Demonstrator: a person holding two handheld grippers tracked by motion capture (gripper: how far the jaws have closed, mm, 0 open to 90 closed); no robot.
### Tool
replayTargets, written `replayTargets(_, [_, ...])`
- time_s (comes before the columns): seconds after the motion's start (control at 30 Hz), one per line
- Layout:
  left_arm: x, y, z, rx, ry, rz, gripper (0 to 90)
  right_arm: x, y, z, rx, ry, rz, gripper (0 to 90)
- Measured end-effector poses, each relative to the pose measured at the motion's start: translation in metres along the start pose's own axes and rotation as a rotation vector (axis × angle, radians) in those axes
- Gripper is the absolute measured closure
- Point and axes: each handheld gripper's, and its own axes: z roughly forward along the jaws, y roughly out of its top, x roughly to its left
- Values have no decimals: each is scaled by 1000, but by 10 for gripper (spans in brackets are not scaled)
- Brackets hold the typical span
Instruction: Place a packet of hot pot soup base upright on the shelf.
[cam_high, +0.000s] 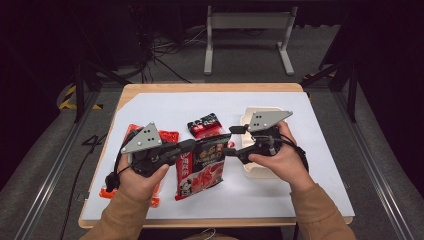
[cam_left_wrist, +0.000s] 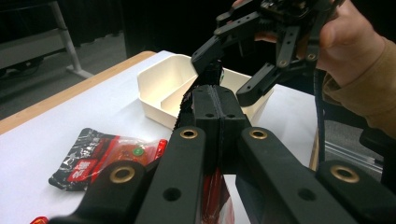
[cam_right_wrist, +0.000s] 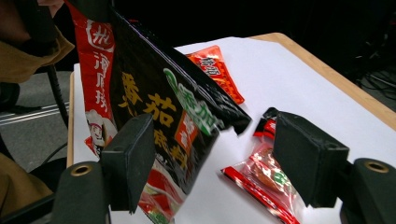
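a cream bin (cam_left_wrist: 161, 91) is sitting on the white worktop (cam_high: 165, 107), on the right-hand side in the high view, partly under the right hand. a divider is splitting it into two compartments; what can be seen of the near one in the left gripper view is looking bare, while the far one is mostly hidden behind the grippers, so its contents cannot be told.

counting the packets: there are four. one big dark sauce pouch (cam_high: 202, 165), one small black-and-red sachet (cam_high: 205, 124) lying beyond it, one orange-red packet (cam_high: 170, 135) lying flat by the left gripper, and another red packet (cam_high: 107, 192) peeking out under the left wrist. there are two grippers.

the big dark sauce pouch is being held up off the worktop between the two grippers, tilted, with yellow and green lettering on black, a red band down one side and a red picture at the bottom. the left gripper (cam_high: 187, 146) is clenching its fingers on the pouch's top edge. the right gripper (cam_high: 231, 140) is standing with fingers (cam_right_wrist: 128, 158) released and spread wide, one on each side of the pouch's edge, not pressing it.
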Motion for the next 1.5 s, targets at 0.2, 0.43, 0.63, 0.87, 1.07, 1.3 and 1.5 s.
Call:
replayTargets(0.2, [-1, 0, 1, 0, -9, 7, 900, 0, 5, 13, 2, 48, -9, 291])
replayTargets(0.43, [-3, 0, 1, -3, -19, 4, 900, 3, 9, 24, 15, 91, -29, 288])
replayTargets(0.63, [-7, 1, 1, -12, -26, 24, 900, 6, 11, 33, 27, 157, -38, 329])
replayTargets(0.87, [-7, 0, 1, -21, -43, 29, 900, 5, 11, 33, 54, 207, -46, 502])
replayTargets(1.07, [-8, -1, 1, -35, -60, 26, 896, 5, 11, 29, 62, 221, -71, 630])
replayTargets(1.3, [-7, -2, 0, -50, -71, 29, 884, 5, 14, 22, 76, 216, -89, 740])
replayTargets(1.5, [-3, -4, -3, -75, -80, 25, 863, 7, 20, 19, 98, 216, -82, 769])
